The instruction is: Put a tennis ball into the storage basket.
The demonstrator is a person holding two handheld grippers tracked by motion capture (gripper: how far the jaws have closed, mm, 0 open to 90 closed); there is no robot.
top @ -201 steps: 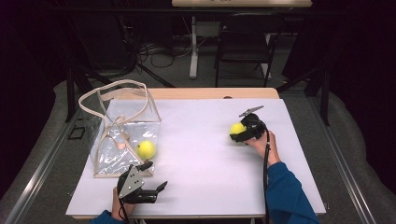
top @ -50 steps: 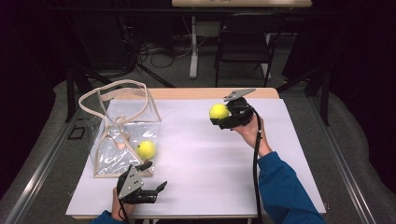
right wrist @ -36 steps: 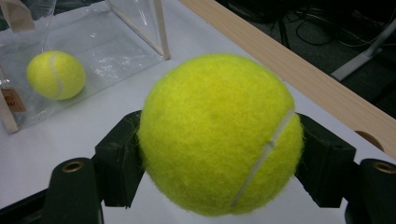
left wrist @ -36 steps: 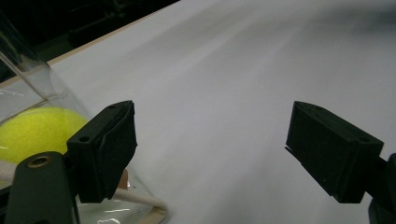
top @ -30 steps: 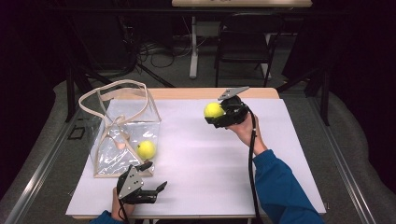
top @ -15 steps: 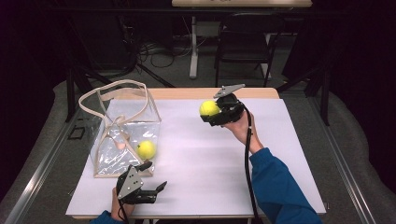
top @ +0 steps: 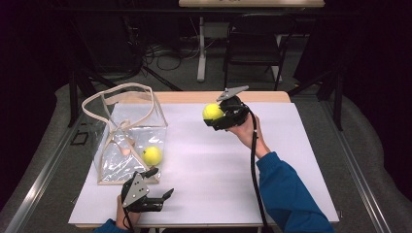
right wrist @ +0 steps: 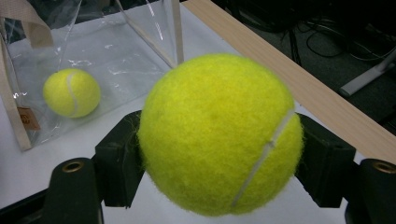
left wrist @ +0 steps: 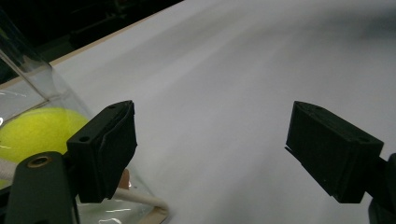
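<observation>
Right tongs (top: 217, 116) clamped on tennis ball (top: 212, 111), held above tabletop (top: 291, 160) centre. Clear bag (top: 127, 141) at 9 o'clock from it, 1 ball (top: 151, 156) inside. Left tongs (top: 163, 191) apart, empty, at 6 o'clock of bag.

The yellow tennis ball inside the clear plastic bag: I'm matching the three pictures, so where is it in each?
High view: yellow tennis ball inside the clear plastic bag lies left of centre, at the bag's near right corner.
Left gripper view: far left, behind the left jaw.
Right gripper view: upper left, beyond the held tennis ball.
Shared landmark: the clear plastic bag.
</observation>
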